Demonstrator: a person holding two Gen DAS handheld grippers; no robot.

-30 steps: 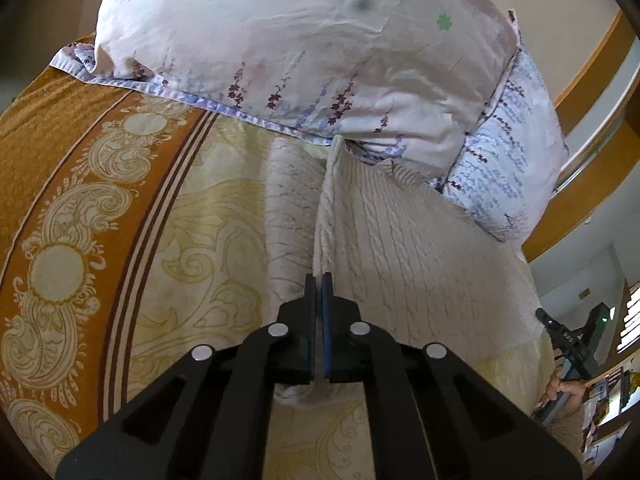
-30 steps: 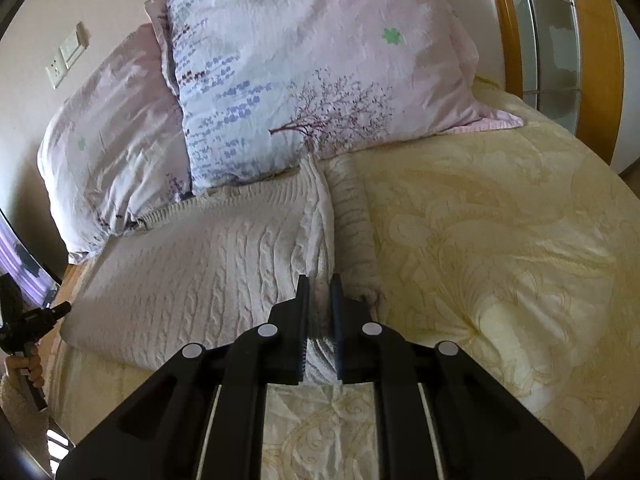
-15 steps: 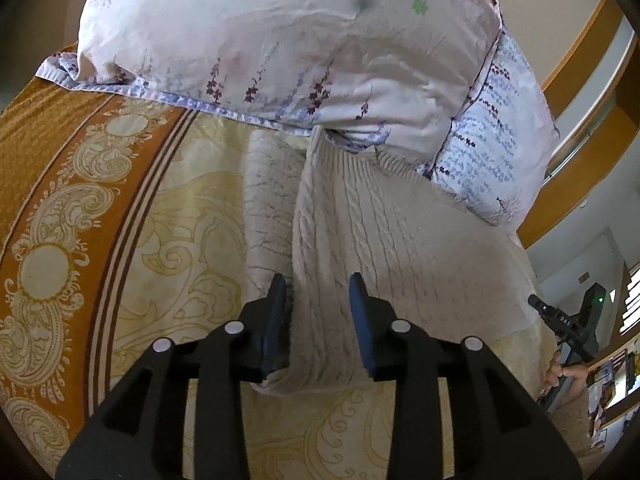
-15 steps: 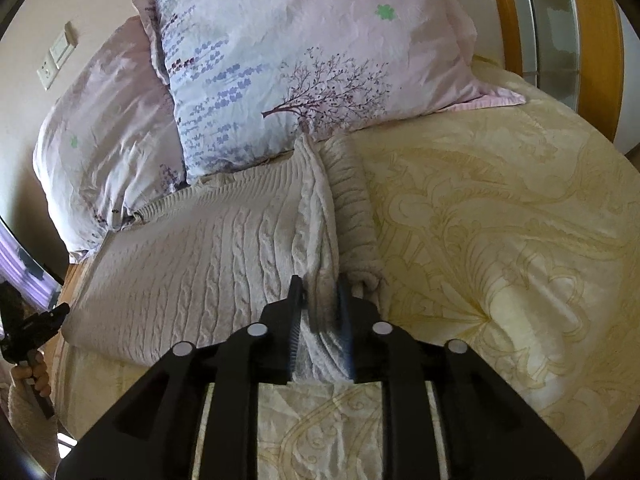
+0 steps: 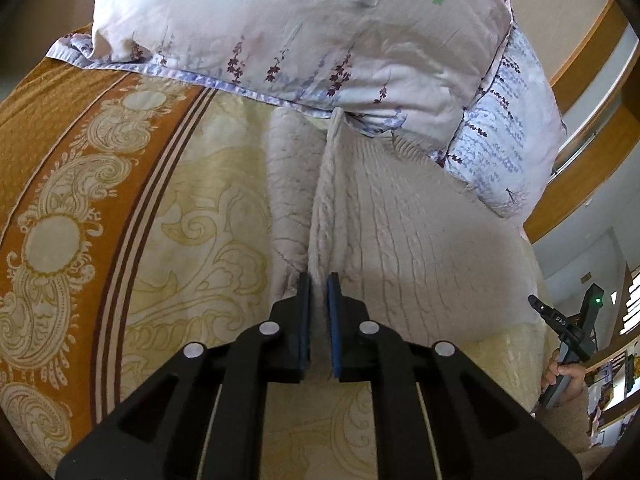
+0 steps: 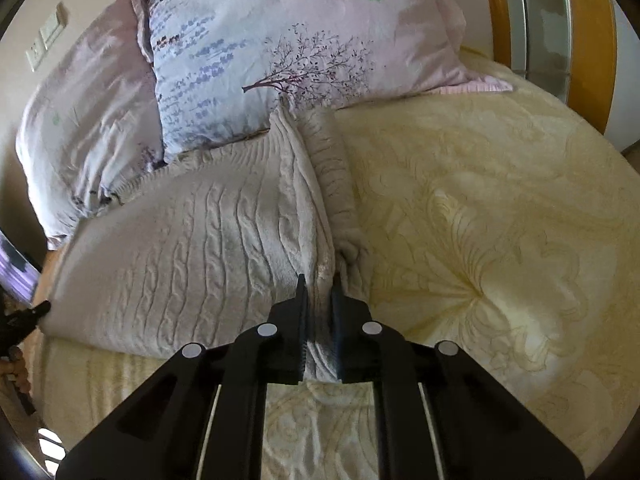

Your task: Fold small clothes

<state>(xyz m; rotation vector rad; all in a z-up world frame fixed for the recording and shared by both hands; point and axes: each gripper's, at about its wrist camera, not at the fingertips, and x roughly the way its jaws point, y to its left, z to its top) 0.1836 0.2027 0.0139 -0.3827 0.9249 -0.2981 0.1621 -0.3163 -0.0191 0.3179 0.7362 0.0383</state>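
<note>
A cream cable-knit sweater (image 5: 408, 232) lies flat on the bed, its top against the pillows. My left gripper (image 5: 318, 280) is shut on the sweater's near left edge, with a fold of knit pinched between the pads. My right gripper (image 6: 320, 282) is shut on the sweater's (image 6: 192, 240) near right edge, a ridge of fabric rising between its fingers. A sleeve (image 6: 334, 184) lies along that side. A sleeve (image 5: 288, 200) also lies beside the left edge.
Two floral pillows (image 5: 304, 28) (image 6: 280, 40) stand at the head of the bed. The bedspread is cream (image 6: 480, 216) with an orange patterned border (image 5: 60, 184). A wooden frame (image 6: 592, 40) stands at the right. The other gripper and hand show at the edge (image 5: 568, 344).
My left gripper opened half a second ago and has closed again on the sweater's edge. My right gripper stayed shut on the fabric and shifted only slightly.
</note>
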